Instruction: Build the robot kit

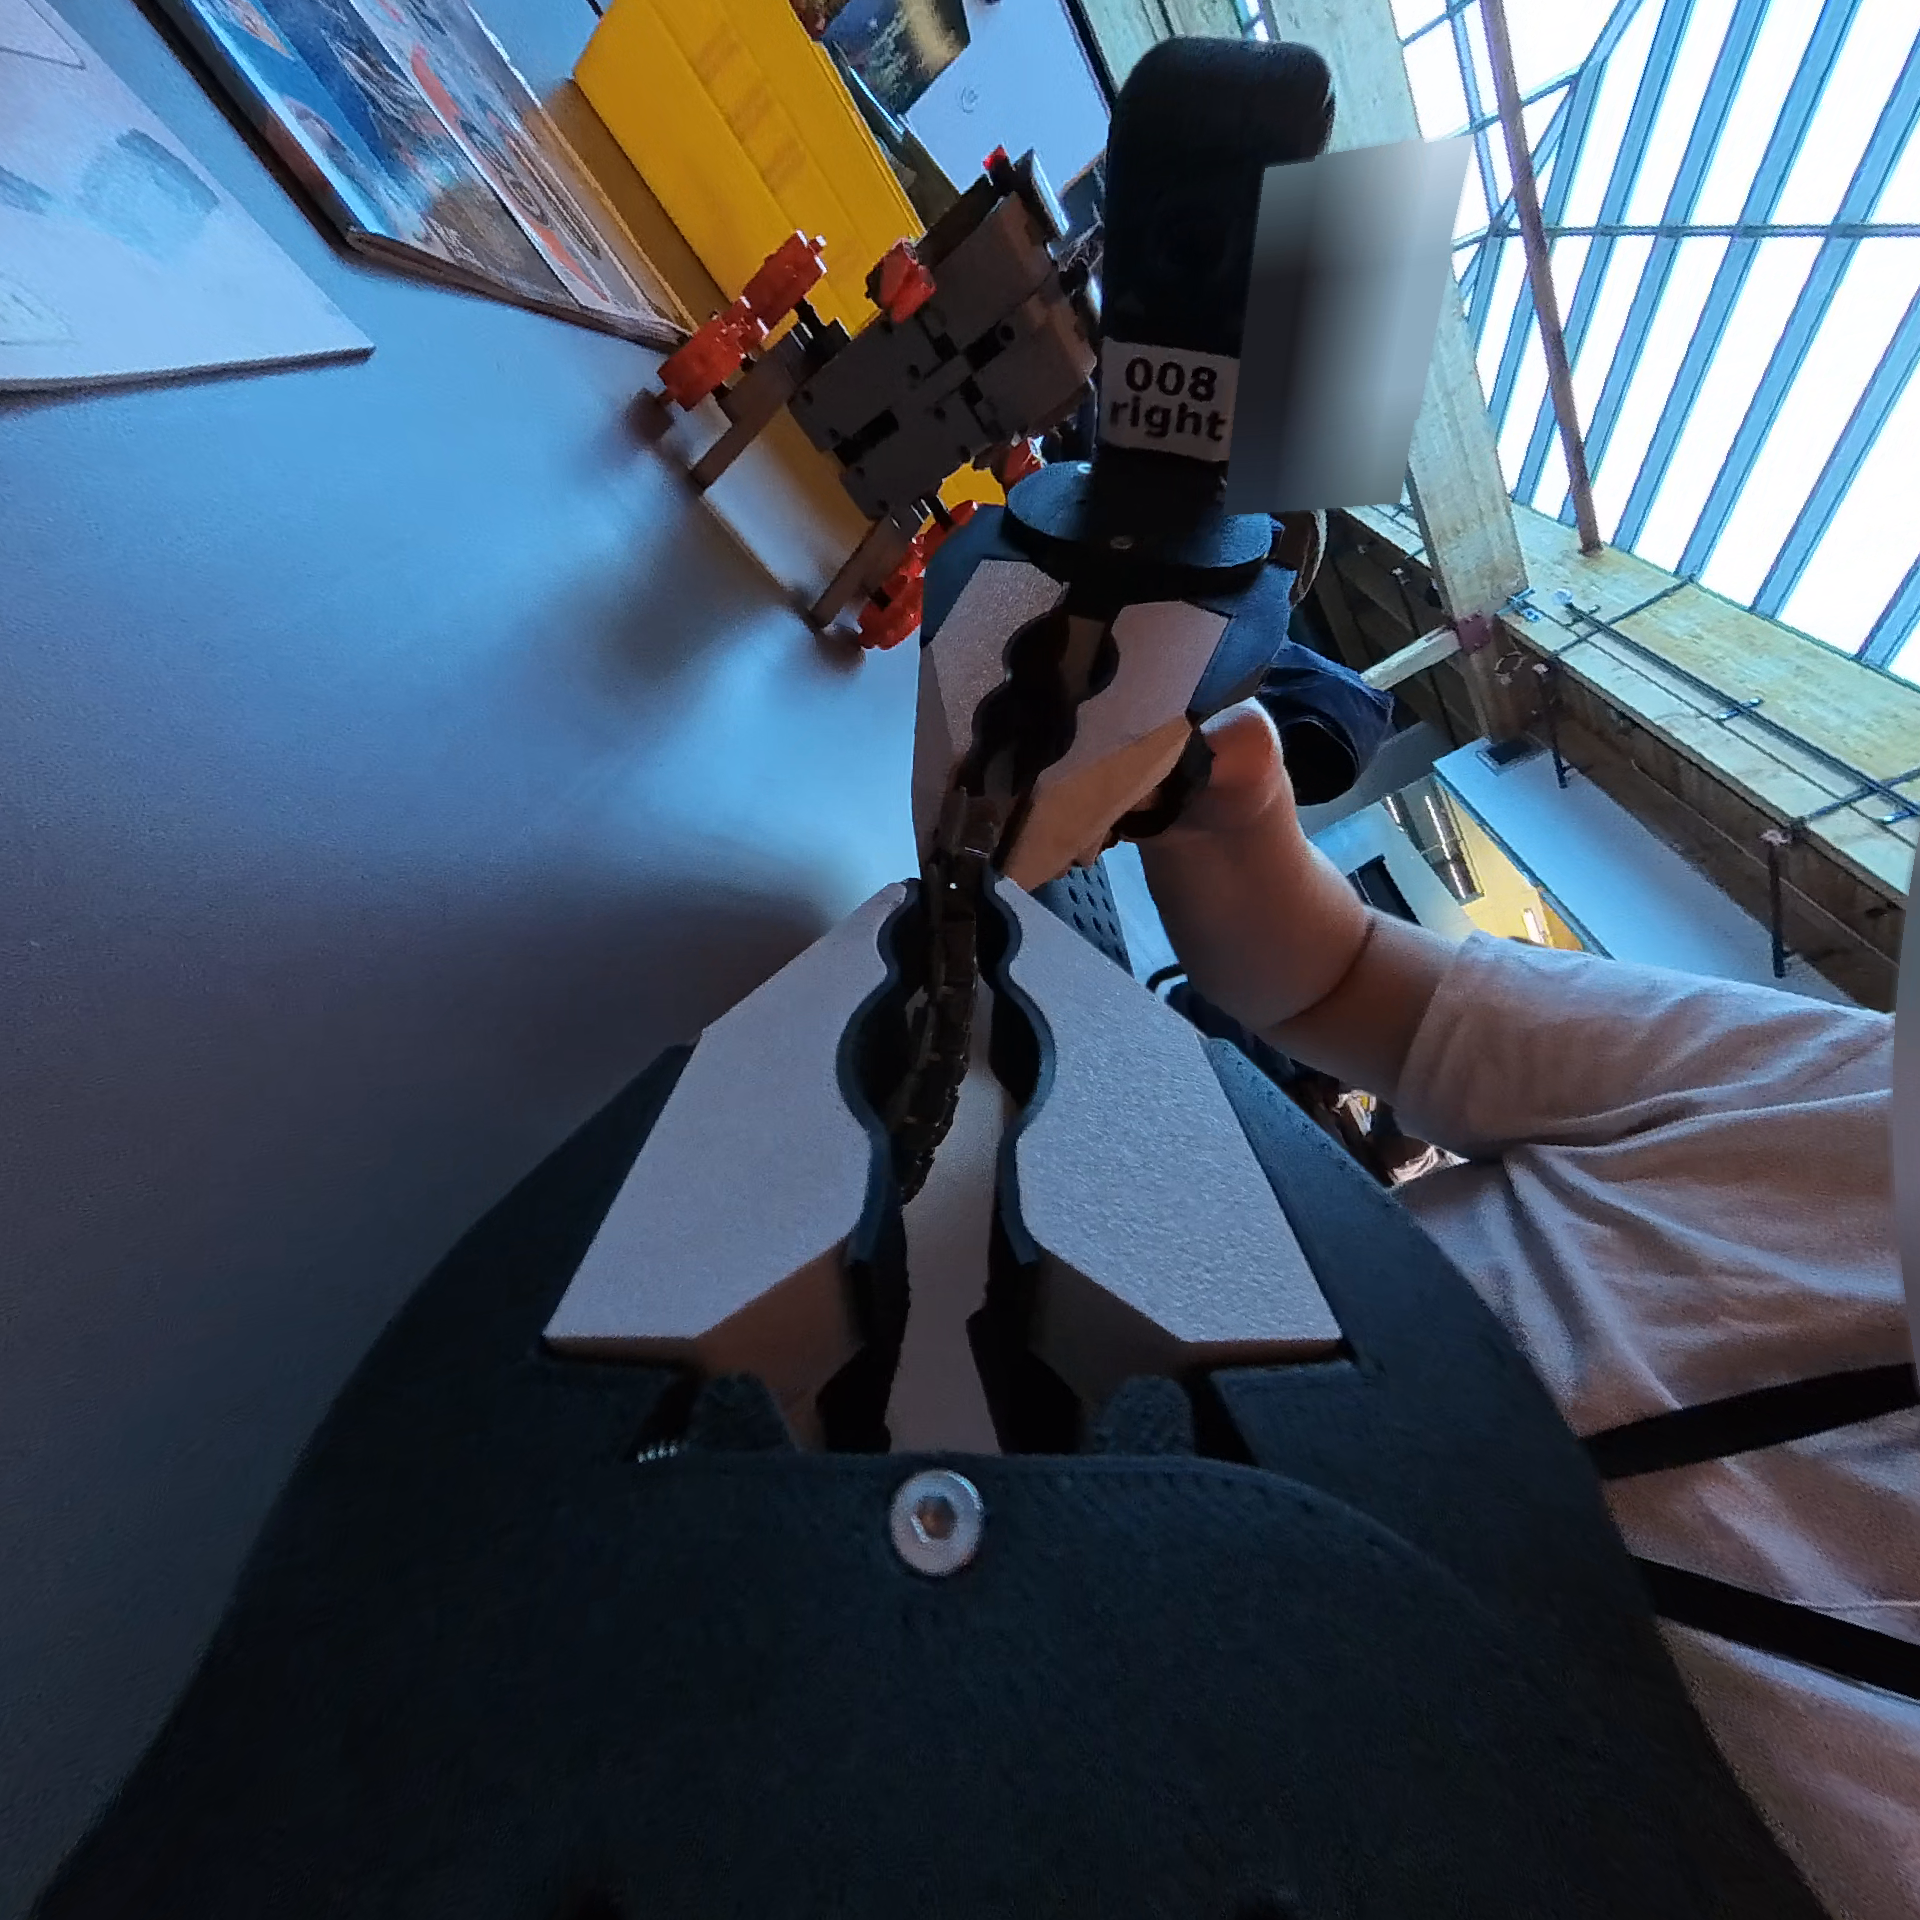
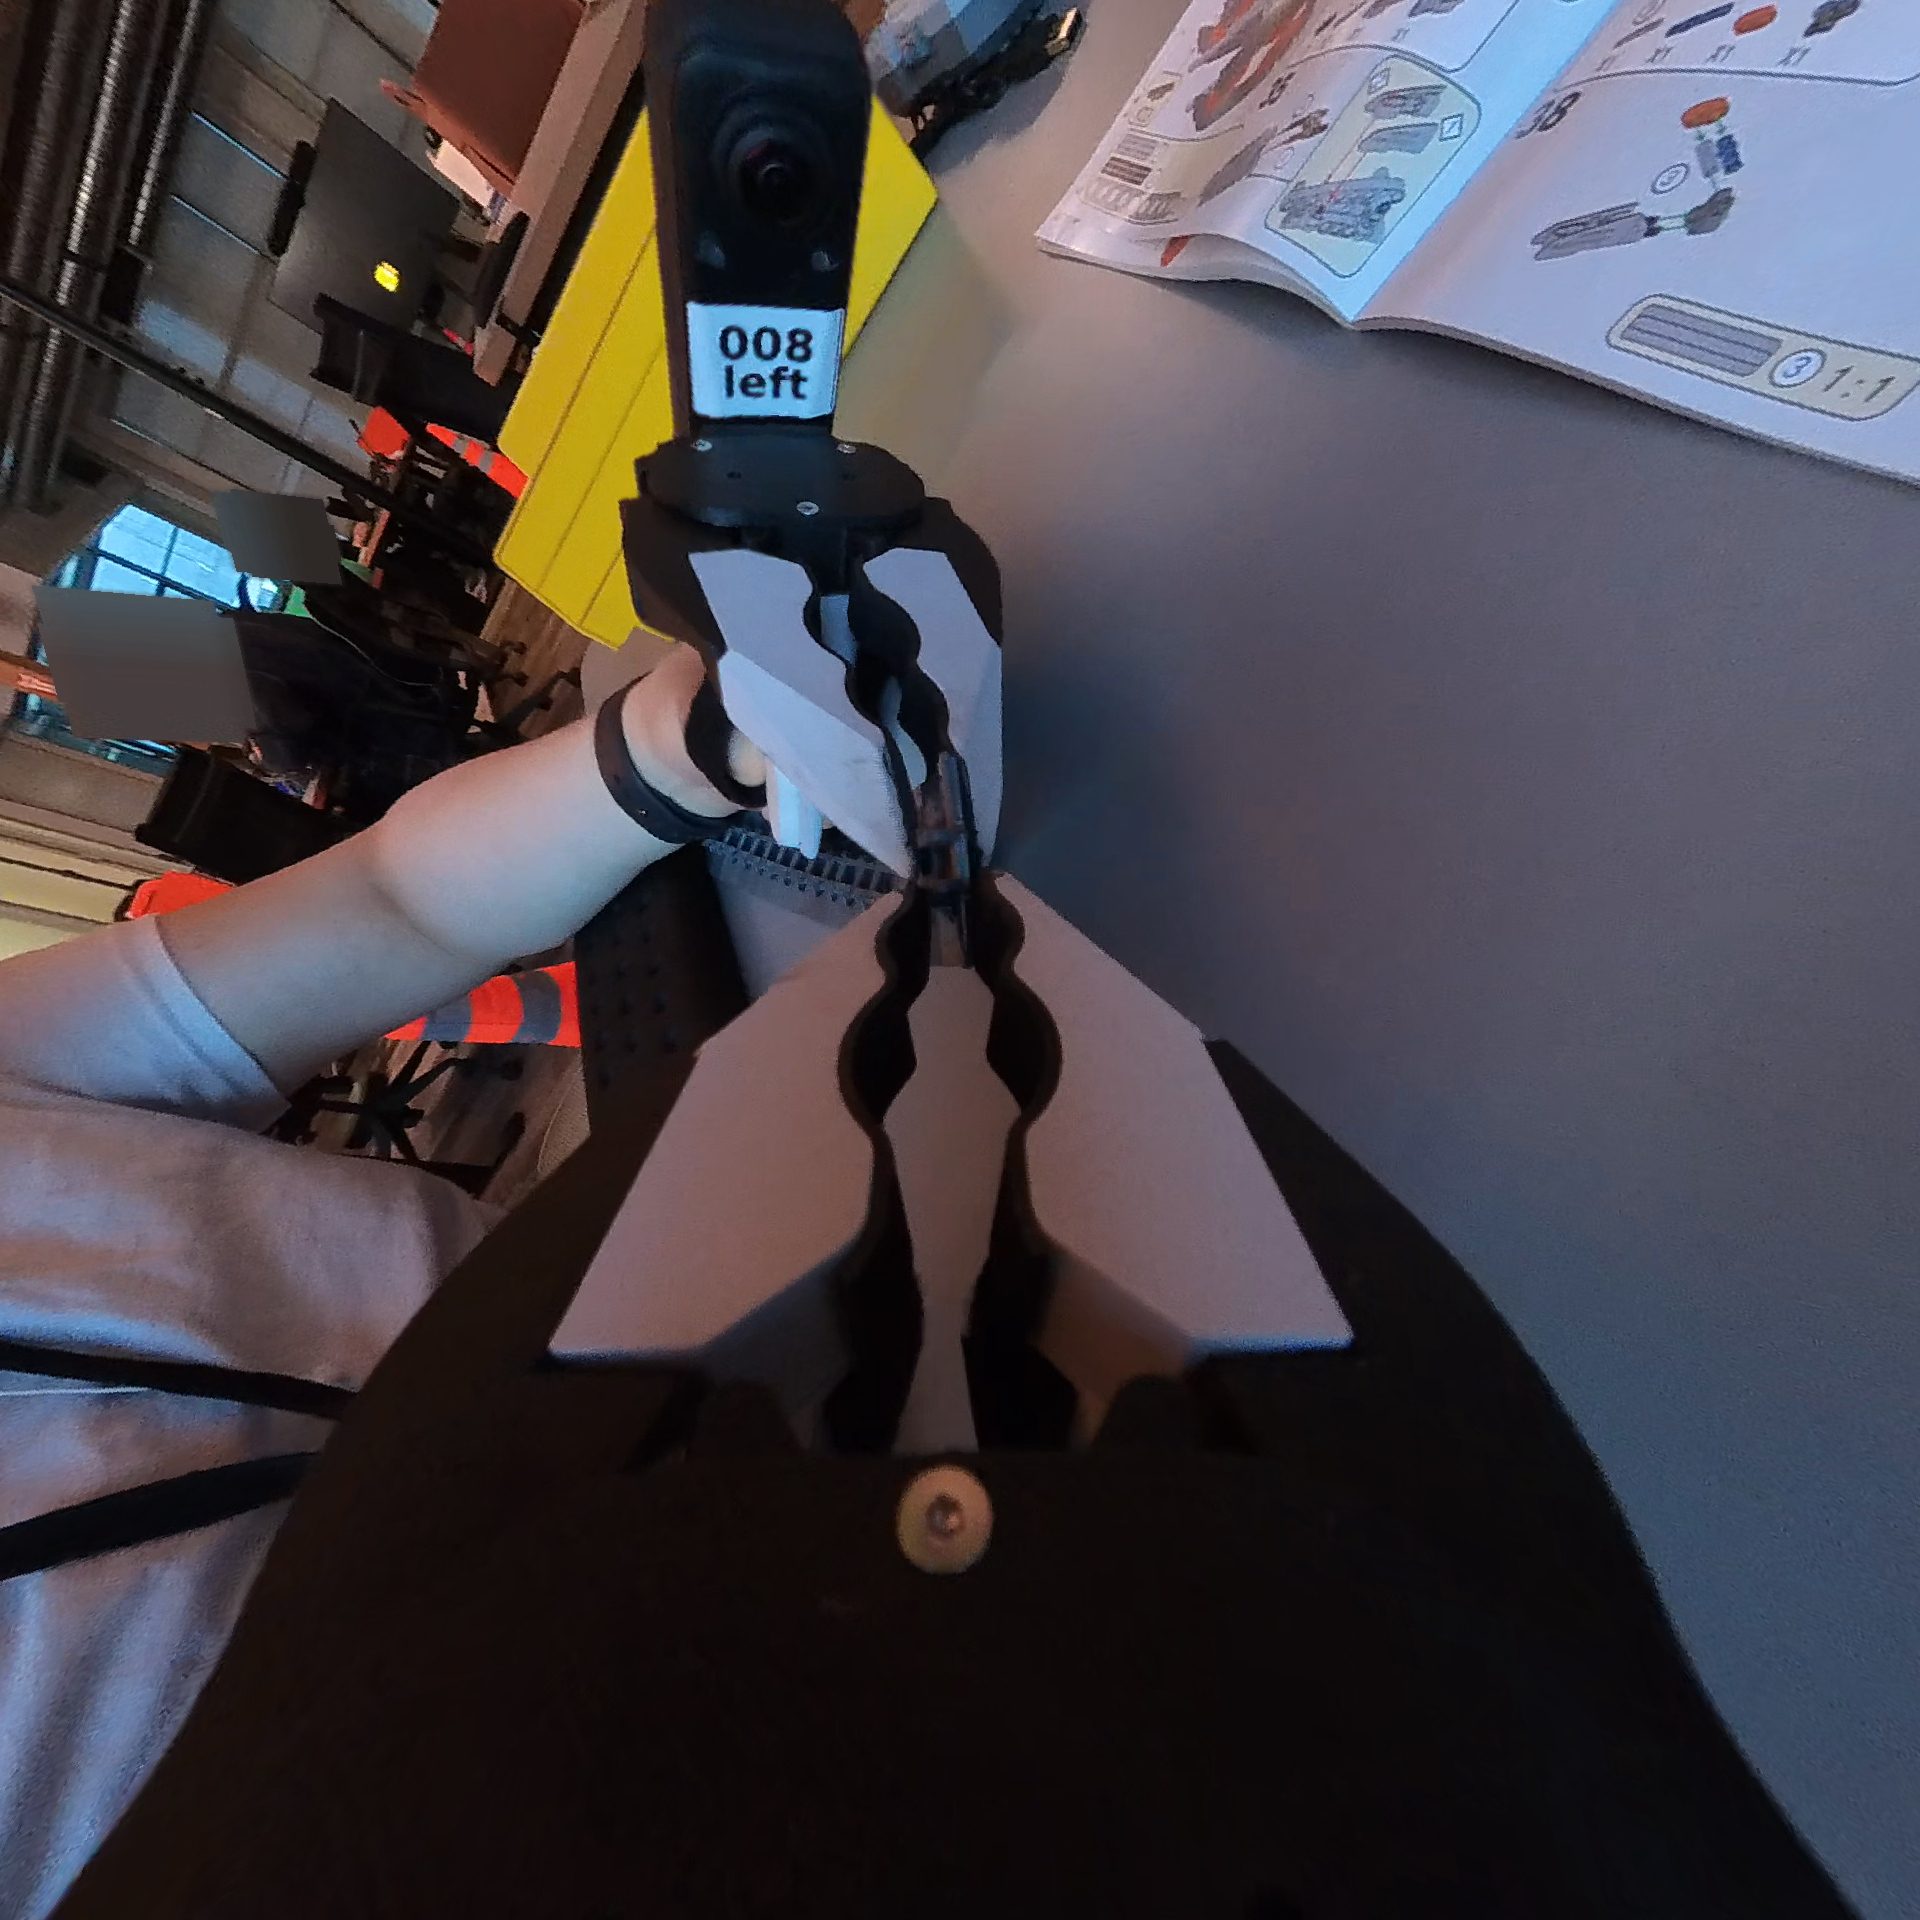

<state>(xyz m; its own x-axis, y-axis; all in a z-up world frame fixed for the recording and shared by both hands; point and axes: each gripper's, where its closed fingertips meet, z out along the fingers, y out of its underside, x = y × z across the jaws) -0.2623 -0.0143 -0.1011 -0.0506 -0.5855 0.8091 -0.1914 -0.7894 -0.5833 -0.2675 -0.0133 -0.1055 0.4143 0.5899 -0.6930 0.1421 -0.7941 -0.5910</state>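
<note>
Both grippers clamp one dark chain (image 1: 940, 997), links blurred
We see left gripper (image 1: 940, 904) and right gripper (image 2: 940, 894) fingers pinched on it; only the left wrist view shows the brick model (image 1: 935, 374) on the desk (image 1: 364, 727)

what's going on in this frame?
A person holds both grippers tip to tip above the grey table. The left gripper and right gripper are each shut on an end of a black toy track chain, which runs between their jaws. Behind them sit a grey and orange brick-built vehicle, a yellow box and an open instruction booklet.
</note>
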